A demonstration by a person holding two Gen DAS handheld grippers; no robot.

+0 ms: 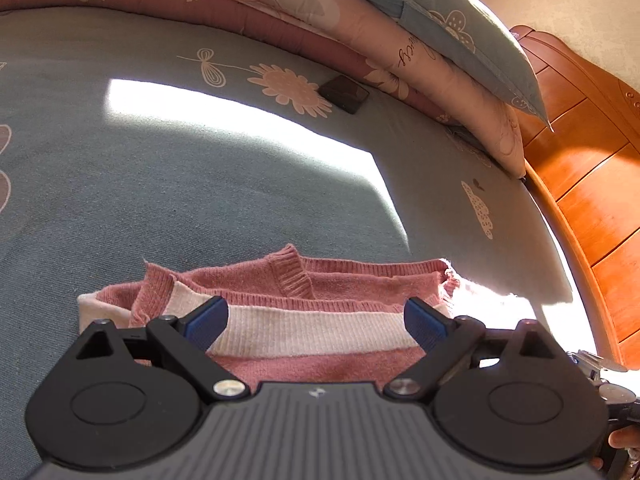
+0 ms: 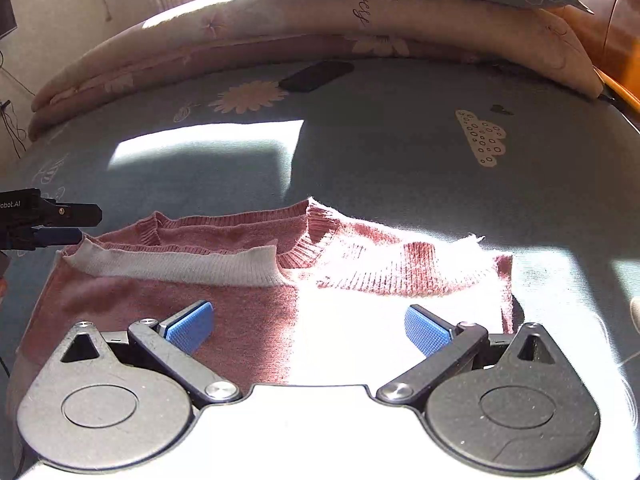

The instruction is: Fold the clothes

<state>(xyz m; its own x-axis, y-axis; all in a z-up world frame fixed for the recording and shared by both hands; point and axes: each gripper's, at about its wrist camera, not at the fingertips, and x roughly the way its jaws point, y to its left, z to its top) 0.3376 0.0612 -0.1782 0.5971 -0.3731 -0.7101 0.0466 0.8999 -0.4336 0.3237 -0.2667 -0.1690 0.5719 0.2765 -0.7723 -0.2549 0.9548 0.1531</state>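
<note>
Knit: pink sweater (image 2: 224, 300) w/ white band (image 2: 180, 266), lying flat on blue-grey bedsheet (image 2: 380, 152), partly folded, collar rib up near the middle.
L fingers: left gripper (image 1: 316, 320) spread wide, nothing between the pads; white band sits right between and just ahead of the tips, pink body under them.
R fingers: right gripper (image 2: 308, 326) also wide apart, holding nothing; sweater body directly under and ahead of the tips, half in shade, half in hard sun.
Long axis: sweater runs side to side across both finger lines, not along them.
Key relation: in the right view the left tool comes in at the sweater's left end, tip at the white band's corner; right tips hover over mid-body, w/ the right edge (image 2: 504, 280) off past the right pad. So L nearer the left end, R nearer the middle/right.
Judgement: each hand prob. needs its own end pinched before a fold across; contact w/ cloth not clear for either.
Clutter: dark phone-like slab (image 2: 316, 76) well beyond tips, near stacked quilts (image 2: 320, 20); not in the way.
Risk: glare hides the right edge's layers, so could pinch only one ply.
</note>
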